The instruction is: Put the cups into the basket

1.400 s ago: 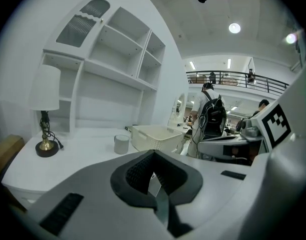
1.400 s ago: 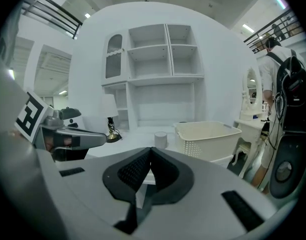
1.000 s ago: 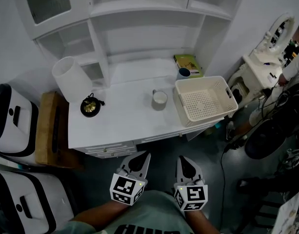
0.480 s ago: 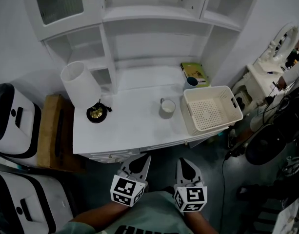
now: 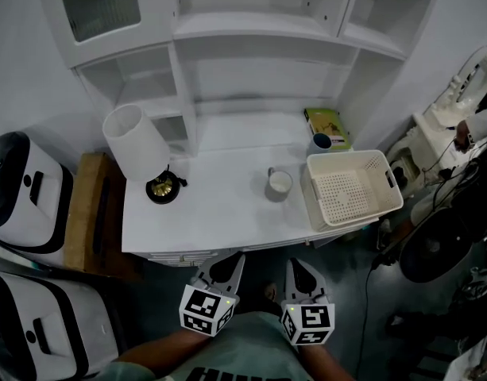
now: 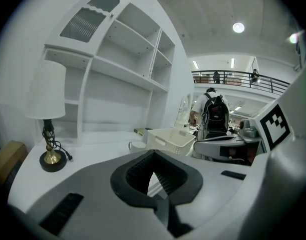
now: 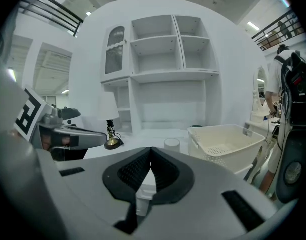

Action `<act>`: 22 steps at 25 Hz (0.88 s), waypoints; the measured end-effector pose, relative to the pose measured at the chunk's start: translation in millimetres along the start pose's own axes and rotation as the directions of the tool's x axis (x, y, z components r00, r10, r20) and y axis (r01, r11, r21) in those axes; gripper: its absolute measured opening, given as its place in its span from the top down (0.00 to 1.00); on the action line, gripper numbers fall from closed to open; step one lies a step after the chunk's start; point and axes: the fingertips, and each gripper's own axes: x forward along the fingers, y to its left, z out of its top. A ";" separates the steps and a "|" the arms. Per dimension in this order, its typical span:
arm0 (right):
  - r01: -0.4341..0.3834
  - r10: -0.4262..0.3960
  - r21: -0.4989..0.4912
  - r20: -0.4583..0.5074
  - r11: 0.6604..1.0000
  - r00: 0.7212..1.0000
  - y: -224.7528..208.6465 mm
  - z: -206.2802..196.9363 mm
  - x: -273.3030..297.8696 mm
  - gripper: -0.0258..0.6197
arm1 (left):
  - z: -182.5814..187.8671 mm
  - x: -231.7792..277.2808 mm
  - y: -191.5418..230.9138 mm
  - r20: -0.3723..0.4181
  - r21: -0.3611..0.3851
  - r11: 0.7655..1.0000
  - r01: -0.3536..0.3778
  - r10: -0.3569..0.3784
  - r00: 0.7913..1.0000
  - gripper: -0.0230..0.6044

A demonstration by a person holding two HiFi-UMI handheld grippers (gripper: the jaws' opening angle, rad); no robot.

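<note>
**Desk closer, tongs clenched empty**

The desk (image 5: 211, 205) lies nearer both grippers than a second ago. The left gripper (image 5: 237, 255) and right gripper (image 5: 294, 263) are clenched on nothing, short of its edge. A lamp (image 5: 136, 143) stands left. The white cup (image 5: 280, 183) stands upright beside the basket (image 5: 344, 190), and the blue cup (image 5: 322, 142) stands behind it

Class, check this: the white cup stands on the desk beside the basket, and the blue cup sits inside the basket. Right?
No. The head view shows the blue cup on the desk behind the basket, not inside it. The white cup is beside it.
</note>
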 end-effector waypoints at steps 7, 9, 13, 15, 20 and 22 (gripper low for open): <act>-0.039 0.039 -0.005 -0.006 0.999 0.999 -16.5 9.9 27.3 0.94 | 9.3 20.7 7.5 -0.013 0.002 0.999 -0.053 0.053 0.999 0.95; -0.045 0.045 -0.006 -0.008 0.999 0.999 -22.9 12.2 33.8 0.94 | 11.9 26.9 9.6 -0.016 -0.001 0.998 -0.068 0.068 0.998 0.95; -0.053 0.053 -0.019 -0.011 0.998 0.999 -34.5 16.8 44.3 0.94 | 16.9 40.7 10.2 -0.019 -0.004 0.996 -0.087 0.087 0.996 0.95; -0.062 0.062 -0.031 -0.014 0.998 0.998 -39.3 18.1 48.8 0.94 | 18.6 48.2 9.3 -0.023 -0.007 0.995 -0.095 0.094 0.995 0.95; -0.077 0.076 -0.039 -0.025 0.996 0.997 -54.0 18.4 56.0 0.94 | 20.5 65.7 0.7 -0.035 -0.017 0.994 -0.105 0.104 0.994 0.95; -0.084 0.083 -0.042 -0.023 0.996 0.996 -59.9 19.3 58.7 0.94 | 21.6 72.3 -1.9 -0.037 -0.015 0.994 -0.113 0.112 0.993 0.95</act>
